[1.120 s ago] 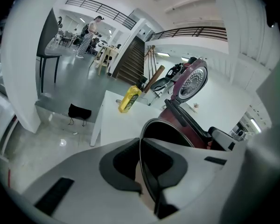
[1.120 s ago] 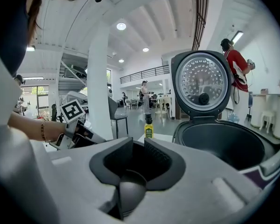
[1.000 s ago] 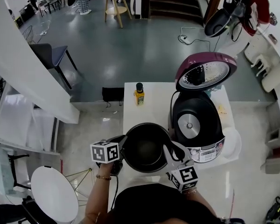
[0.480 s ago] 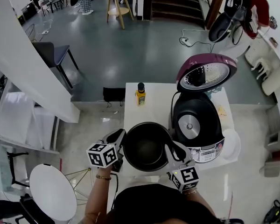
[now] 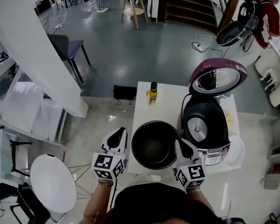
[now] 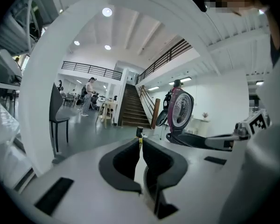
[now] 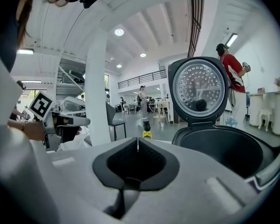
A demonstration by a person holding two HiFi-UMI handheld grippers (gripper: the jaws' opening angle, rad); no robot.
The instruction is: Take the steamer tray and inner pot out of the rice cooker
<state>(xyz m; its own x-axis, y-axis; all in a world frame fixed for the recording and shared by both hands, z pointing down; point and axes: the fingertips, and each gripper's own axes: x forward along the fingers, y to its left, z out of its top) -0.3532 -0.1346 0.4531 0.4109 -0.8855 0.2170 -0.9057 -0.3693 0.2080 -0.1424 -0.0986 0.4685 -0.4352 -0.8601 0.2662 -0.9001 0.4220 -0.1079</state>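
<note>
The black inner pot (image 5: 154,144) stands empty on the white table (image 5: 147,113), left of the rice cooker (image 5: 214,141). The cooker's maroon lid (image 5: 218,76) stands up, and its dark cavity (image 7: 224,148) is empty. My left gripper (image 5: 122,130) hangs shut just off the pot's left rim, with nothing between its jaws (image 6: 140,141). My right gripper (image 5: 180,141) sits between pot and cooker, above the pot's right rim, shut and empty (image 7: 137,141). A white round piece (image 5: 236,150) lies to the right of the cooker; I cannot tell whether it is the steamer tray.
A yellow bottle (image 5: 152,93) with a black cap stands at the table's far edge. A black box (image 5: 125,92) lies on the floor behind the table. A round white table (image 5: 51,183) is at lower left, a dark chair (image 5: 67,48) farther off. A person (image 5: 266,8) stands at top right.
My left gripper has lifted off the pot's left rim and turned. The right gripper has stayed by the pot's right rim. The head view has shifted a little.
</note>
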